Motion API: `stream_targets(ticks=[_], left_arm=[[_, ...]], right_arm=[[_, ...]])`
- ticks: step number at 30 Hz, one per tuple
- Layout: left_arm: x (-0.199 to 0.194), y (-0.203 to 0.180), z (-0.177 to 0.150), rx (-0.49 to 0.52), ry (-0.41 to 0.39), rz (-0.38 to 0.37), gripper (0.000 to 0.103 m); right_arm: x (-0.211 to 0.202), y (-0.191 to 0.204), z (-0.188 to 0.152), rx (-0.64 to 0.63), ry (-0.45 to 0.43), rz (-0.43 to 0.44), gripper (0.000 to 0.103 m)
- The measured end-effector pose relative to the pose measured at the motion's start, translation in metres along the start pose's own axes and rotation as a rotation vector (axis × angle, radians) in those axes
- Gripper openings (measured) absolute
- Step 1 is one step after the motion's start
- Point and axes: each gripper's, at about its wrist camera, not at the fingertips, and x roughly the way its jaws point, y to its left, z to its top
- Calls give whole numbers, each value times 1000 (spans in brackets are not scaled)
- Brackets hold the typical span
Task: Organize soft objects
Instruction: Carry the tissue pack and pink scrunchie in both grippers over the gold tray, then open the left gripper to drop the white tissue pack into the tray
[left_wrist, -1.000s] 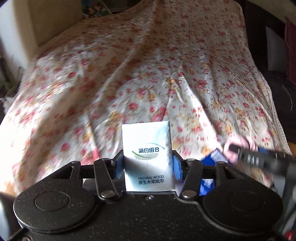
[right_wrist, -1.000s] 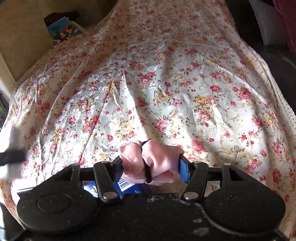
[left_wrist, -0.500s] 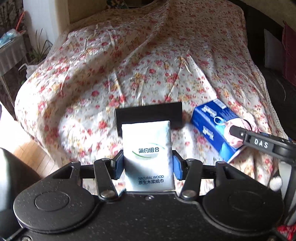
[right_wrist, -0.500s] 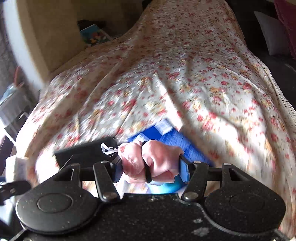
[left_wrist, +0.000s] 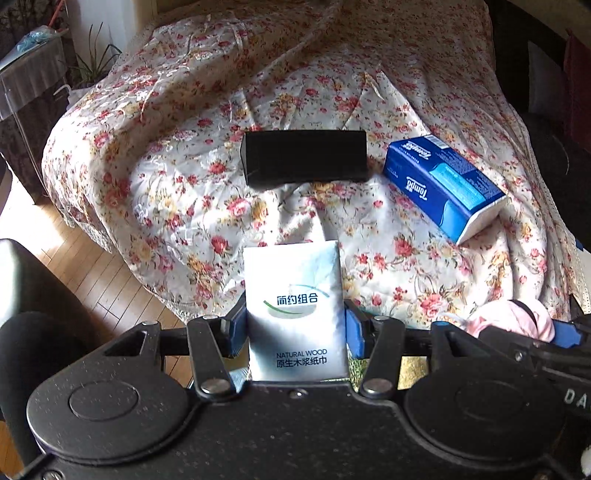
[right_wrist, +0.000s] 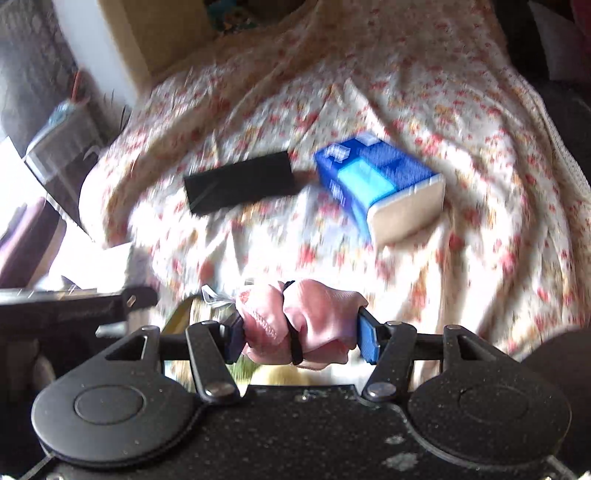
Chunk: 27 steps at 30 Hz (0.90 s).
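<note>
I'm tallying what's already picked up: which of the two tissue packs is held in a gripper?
The white tissue pack, clamped upright in the left gripper. The blue tissue pack lies untouched on the floral bedspread.

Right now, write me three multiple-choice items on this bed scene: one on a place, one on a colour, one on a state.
1. Where does the black box lie?
A. on the floral bedspread, left of the blue tissue pack
B. on the wooden floor
C. on top of the blue pack

2. What colour is the cloth bundle in the right gripper?
A. green
B. pink
C. yellow

3. How does the left gripper stand?
A. jaws wide open, empty
B. jaws closed on the white tissue packet
C. jaws closed on the black box

Answers: 1 A, box and pack sit side by side on the spread; 2 B, pink fabric with a black band; 3 B, blue pads press both packet edges.
</note>
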Motion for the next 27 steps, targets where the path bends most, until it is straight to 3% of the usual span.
stream_targets(ticks=[7, 13, 25, 27], left_arm=[[18, -5, -20, -3, 69, 26, 51], [24, -5, -31, 8, 101, 63, 51], [34, -6, -39, 14, 144, 79, 51], [33, -5, -39, 19, 140, 85, 59]], right_arm=[[3, 15, -38, -59, 105, -12, 58], [20, 14, -52, -46, 189, -5, 58], [28, 15, -49, -66, 218, -26, 58], [29, 16, -49, -71, 221, -29, 58]])
